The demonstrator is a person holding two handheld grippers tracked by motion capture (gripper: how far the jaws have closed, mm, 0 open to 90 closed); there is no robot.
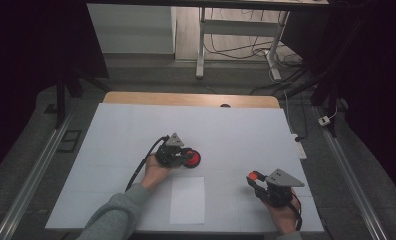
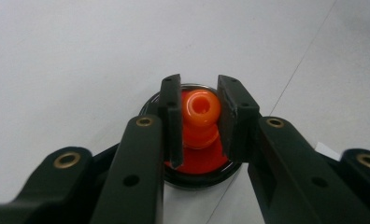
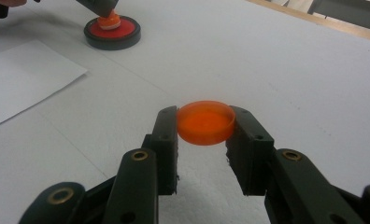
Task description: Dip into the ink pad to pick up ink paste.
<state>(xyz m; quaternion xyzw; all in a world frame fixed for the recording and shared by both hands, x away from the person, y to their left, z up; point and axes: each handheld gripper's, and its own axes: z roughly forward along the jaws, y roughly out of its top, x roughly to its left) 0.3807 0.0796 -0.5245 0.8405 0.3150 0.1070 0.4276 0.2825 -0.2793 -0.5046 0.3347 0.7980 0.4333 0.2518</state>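
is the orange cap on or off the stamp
Off. The right gripper holds the orange cap above the table, apart from the stamp.

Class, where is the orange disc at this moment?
The orange disc sits clamped in the right gripper, above the white table, right of the paper sheet.

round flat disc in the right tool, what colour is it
Translucent orange disc, clearest in the right gripper view.

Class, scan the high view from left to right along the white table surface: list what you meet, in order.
Left tool → red disc in a black ring → white paper sheet → orange cap → right tool.
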